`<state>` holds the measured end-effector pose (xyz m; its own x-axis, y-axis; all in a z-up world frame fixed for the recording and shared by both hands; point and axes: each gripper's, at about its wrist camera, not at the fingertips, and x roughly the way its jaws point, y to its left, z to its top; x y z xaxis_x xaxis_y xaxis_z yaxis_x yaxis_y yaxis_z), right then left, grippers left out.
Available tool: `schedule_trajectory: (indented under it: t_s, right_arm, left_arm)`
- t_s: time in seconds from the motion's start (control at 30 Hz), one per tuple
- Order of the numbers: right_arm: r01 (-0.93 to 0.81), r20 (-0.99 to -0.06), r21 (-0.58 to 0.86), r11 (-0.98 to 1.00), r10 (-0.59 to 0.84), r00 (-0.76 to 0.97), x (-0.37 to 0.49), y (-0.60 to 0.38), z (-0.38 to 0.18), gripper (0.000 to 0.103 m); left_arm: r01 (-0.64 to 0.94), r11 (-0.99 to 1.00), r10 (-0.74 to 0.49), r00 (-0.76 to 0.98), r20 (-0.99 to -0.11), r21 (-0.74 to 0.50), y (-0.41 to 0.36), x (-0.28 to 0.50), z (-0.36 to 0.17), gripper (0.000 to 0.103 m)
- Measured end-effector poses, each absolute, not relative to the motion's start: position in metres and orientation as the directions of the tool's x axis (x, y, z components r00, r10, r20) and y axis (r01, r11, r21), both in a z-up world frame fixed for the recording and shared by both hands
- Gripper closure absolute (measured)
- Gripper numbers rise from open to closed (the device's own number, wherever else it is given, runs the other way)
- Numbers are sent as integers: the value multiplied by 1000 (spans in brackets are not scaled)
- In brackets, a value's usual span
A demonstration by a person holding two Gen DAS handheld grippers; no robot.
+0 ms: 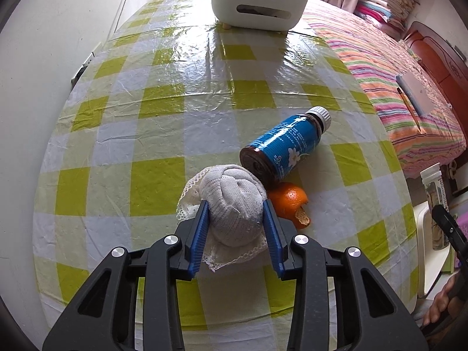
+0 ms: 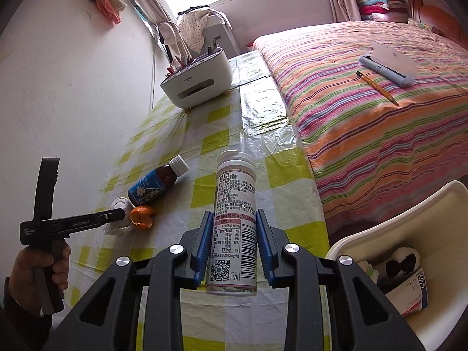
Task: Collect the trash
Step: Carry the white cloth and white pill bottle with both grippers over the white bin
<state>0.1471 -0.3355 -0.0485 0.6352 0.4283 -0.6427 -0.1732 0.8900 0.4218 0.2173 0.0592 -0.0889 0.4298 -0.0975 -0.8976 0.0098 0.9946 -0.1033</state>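
Trash is lying on the checked table [image 1: 163,93]: the rolled sock [image 1: 234,204] is sitting between the left gripper [image 1: 235,228] pads, which are pinching it. The right gripper [image 2: 232,245] is clamping the white tube [image 2: 234,219], upright, with the bin [image 2: 438,204] just beside on its right.

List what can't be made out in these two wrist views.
- White plastic bin: right wrist view; its contents are cut off by the frame edge and partly hidden by the rim.
- White tube with printed label: its small print is too small to read.
- Balled white lace-trimmed sock: left wrist view; its near side is hidden by the left gripper.
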Motion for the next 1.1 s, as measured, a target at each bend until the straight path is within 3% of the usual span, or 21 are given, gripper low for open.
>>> schedule_trajectory:
  t_s: [0.63, 1.1]
  right_arm:
    - [-108, -573, 462, 880, 390, 721, 124, -394, -37, 74]
    - [-54, -555, 488, 871, 358, 751, 108, -437, -42, 74]
  left_arm:
    - [80, 973, -225, 536, -814, -217, 9, 199, -38, 68]
    - [250, 942, -326, 521, -789, -225, -72, 176, -28, 68]
